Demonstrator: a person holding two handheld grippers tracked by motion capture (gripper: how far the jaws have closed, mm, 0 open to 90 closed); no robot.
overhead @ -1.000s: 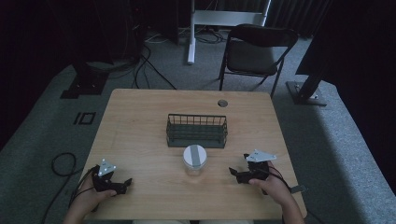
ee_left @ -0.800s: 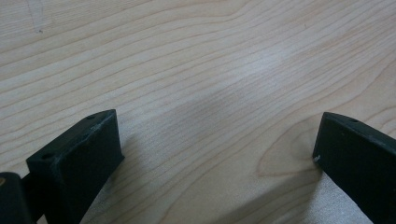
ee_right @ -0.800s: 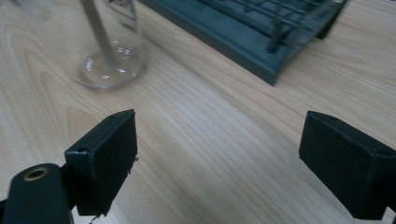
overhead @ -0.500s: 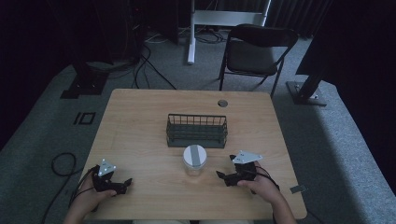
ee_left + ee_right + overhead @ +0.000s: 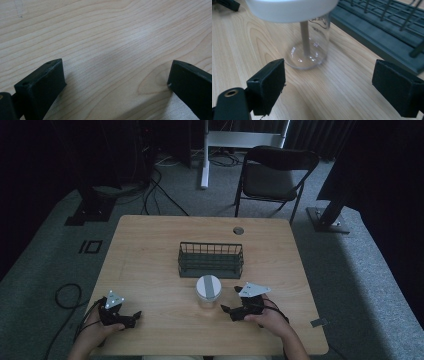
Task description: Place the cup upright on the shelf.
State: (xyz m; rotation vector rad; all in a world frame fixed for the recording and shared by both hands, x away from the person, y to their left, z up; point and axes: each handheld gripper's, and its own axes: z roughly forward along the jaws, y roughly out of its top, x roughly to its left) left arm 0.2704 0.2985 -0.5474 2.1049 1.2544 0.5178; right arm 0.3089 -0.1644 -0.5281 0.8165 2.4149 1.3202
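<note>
Approach step: right gripper [image 5: 229, 311], jaws spread wide and empty, is closing on the white-lidded glass jar [image 5: 208, 291] standing just before the wire basket [image 5: 211, 260]. Left gripper [image 5: 131, 318] is resting wide open, empty, on the table [image 5: 105, 37]. Next move likely calls for centring the jaws around the jar body.

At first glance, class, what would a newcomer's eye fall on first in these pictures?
The clear glass jar with its white lid, standing near the table's front middle, just in front of the dark wire basket. Next, the right gripper, jaws wide open and pointed at the jar from close by. The left gripper rests open at the front left corner.
</note>
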